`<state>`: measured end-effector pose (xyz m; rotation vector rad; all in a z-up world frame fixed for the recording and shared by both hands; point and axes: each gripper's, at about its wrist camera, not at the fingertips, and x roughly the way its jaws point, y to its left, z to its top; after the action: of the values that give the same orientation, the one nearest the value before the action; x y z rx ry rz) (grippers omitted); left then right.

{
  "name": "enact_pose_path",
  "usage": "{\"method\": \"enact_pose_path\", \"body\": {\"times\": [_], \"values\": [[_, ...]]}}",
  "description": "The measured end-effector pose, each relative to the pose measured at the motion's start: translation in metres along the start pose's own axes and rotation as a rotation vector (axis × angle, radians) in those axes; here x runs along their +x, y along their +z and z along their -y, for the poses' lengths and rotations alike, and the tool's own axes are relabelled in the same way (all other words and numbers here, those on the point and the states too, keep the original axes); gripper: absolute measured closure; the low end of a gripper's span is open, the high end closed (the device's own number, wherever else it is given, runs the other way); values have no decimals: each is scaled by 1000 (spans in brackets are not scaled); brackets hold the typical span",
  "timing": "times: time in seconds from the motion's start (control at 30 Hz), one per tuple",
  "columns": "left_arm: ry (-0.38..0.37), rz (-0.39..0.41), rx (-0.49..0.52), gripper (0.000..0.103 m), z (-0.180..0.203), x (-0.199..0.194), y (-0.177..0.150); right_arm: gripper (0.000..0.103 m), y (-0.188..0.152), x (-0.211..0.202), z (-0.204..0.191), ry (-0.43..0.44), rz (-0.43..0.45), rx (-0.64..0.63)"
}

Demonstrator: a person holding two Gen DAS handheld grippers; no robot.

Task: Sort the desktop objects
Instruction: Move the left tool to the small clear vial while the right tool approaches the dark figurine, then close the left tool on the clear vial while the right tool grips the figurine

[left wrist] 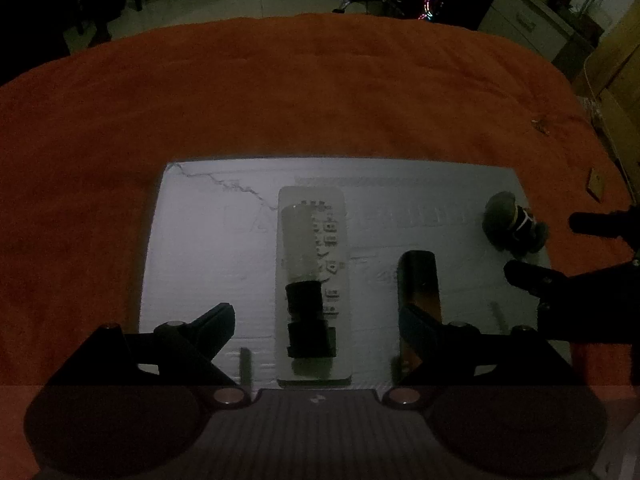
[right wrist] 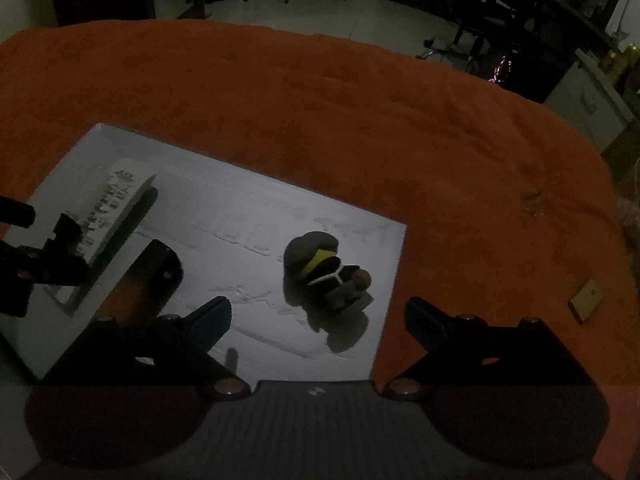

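Observation:
A clear flat case [left wrist: 312, 240] with printed characters and dark pieces inside lies on a white foam board [left wrist: 200, 240]. My left gripper [left wrist: 316, 320] hovers over the case's near end, open, its fingers standing clear of both sides. A dark brown oblong block [left wrist: 418, 276] lies right of the case, beside my right finger. A small dark toy figure [right wrist: 324, 268] with a yellow band lies on the board [right wrist: 248, 208]. My right gripper [right wrist: 318, 314] is open just short of the figure, holding nothing. The right gripper's fingers [left wrist: 532, 276] show at the right edge of the left wrist view.
The board rests on an orange cloth [left wrist: 320, 92] that covers the table. A small tan square tile [right wrist: 586, 300] lies on the cloth right of the board. Beyond the table's far edge are a tiled floor, chairs and a cabinet [left wrist: 532, 28].

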<state>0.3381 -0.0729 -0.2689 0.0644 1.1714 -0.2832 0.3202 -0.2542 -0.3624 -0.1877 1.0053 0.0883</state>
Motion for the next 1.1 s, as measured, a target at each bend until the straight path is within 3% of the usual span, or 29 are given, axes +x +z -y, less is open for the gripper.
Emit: {"method": "enact_pose_path", "body": {"times": [0.07,0.2,0.33,0.4,0.47,0.53,0.67,0.73,0.8,0.87,0.9,0.93,1.1], "values": [[0,-2,3,18,1,1,-1,8,-4,-14,13,-2,0,3],[-15,-17,2,48,1,3,-1,16,-5,-19,19,13,-4,11],[-25,-19,-7,64,1,5,-3,48,-5,-24,20,23,24,1],[-32,-14,-13,74,-1,4,-3,58,-5,-24,18,36,24,-7],[-43,-14,-29,76,-4,3,-3,90,-5,-22,15,30,13,-26],[-47,-6,-44,81,-6,2,-3,98,-5,-21,14,56,-17,-38],[-49,-1,-55,83,-12,-1,-3,98,-3,-30,14,120,-37,-54],[-46,3,-56,83,-14,-3,-3,98,4,-36,18,112,-24,-41],[-43,3,-57,83,-14,-3,-4,83,12,-42,23,92,-3,-25],[-39,3,-58,83,-15,-2,-5,27,19,-47,24,79,29,-32],[-37,3,-59,84,-15,-2,-6,18,21,-50,23,69,54,-46],[-39,4,-66,83,-16,-3,-7,13,22,-51,20,52,81,-69],[-58,9,-110,83,-21,-7,-17,13,23,-34,2,2,117,-172]]}}
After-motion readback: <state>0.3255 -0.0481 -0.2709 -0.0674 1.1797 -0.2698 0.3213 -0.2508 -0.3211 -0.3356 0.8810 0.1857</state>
